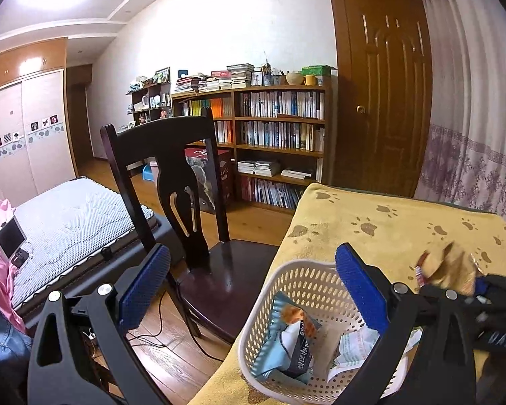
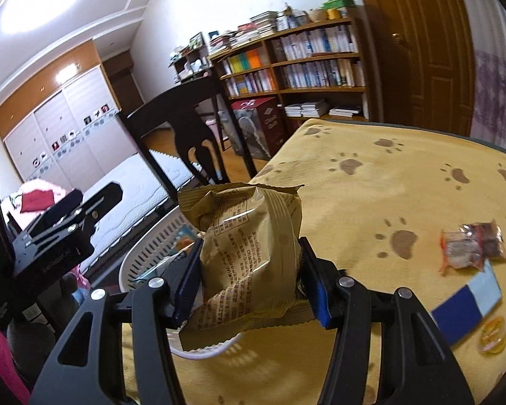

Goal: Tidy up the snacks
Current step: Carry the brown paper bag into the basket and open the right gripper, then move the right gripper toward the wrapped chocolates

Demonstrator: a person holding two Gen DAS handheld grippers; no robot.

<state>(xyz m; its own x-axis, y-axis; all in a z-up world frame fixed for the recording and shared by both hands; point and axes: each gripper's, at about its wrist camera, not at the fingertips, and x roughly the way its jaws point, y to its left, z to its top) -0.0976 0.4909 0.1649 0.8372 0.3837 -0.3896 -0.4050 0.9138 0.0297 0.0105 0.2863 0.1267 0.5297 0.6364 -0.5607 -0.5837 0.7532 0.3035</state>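
Observation:
A white perforated basket [image 1: 297,278] sits at the near left corner of the yellow paw-print cloth [image 1: 388,222] and holds a blue snack bag [image 1: 286,341] and a white wrapper [image 1: 356,347]. My left gripper [image 1: 253,290] hangs open above the basket's left rim, nothing between its blue pads. My right gripper [image 2: 249,283] is shut on an olive-gold snack packet [image 2: 249,246], held just above the basket [image 2: 151,253]. The same packet [image 1: 448,270] shows blurred at the right of the left wrist view.
On the cloth [image 2: 404,175] to the right lie a clear red-edged candy pack [image 2: 472,244], a blue-and-white packet [image 2: 465,303] and a small orange round sweet [image 2: 492,334]. A dark wooden chair [image 1: 185,185] stands left of the table, a bed [image 1: 67,209] beyond it, a bookshelf [image 1: 280,135] behind.

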